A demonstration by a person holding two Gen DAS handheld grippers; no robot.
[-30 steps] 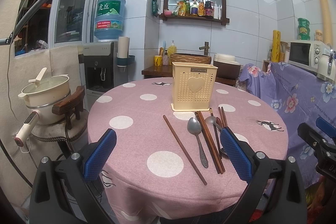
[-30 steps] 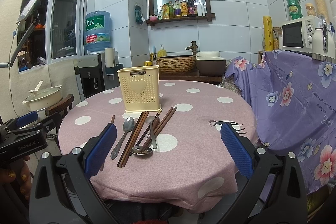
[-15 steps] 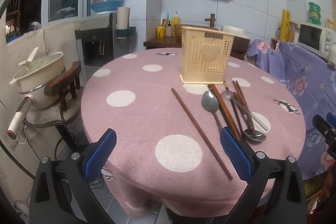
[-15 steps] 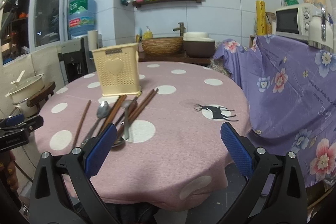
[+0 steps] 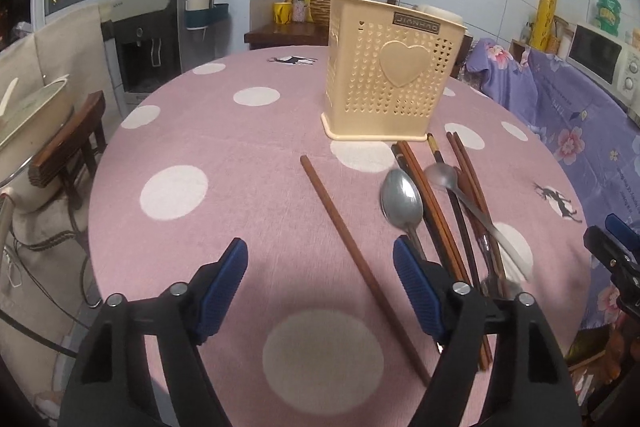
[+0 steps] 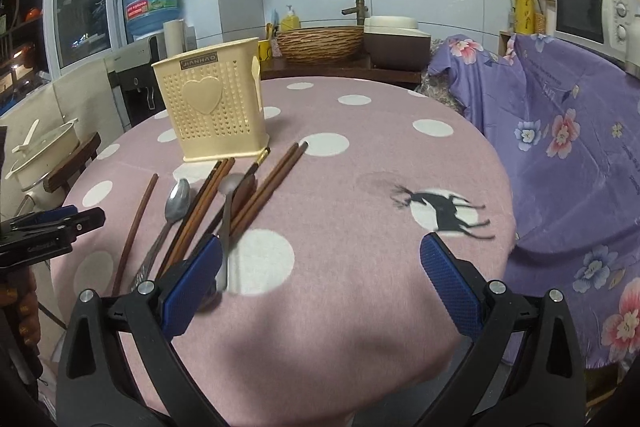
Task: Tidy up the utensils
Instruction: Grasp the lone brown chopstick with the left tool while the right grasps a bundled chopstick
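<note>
From the left wrist camera, the left gripper (image 5: 320,279) hovers low over the near edge of a round table (image 5: 200,143) covered in pink cloth with white dots; its blue-padded jaws are spread wide and hold nothing. A single brown chopstick (image 5: 360,259) lies loose on the cloth, running diagonally through the gap between the jaws, which suggests it may be the first thing to be picked up. Just to its right lie a steel spoon (image 5: 402,203), a heap of more chopsticks (image 5: 448,211), and a second spoon (image 5: 460,195) resting across them. Beyond them stands a cream perforated utensil holder (image 5: 392,75) with a raised heart on its front; its inside is hidden from this angle, and nothing pokes above the rim. From the right wrist camera, the right gripper (image 6: 320,279) is likewise spread wide and empty, poised over the table's near edge, with its left pad just above the handle ends of the utensil heap. The holder (image 6: 212,111) stands upright behind the heap, nearly touching the chopstick tips. At the left edge the other gripper (image 6: 52,227) shows side-on. All utensils appear to be outside the holder.
</note>
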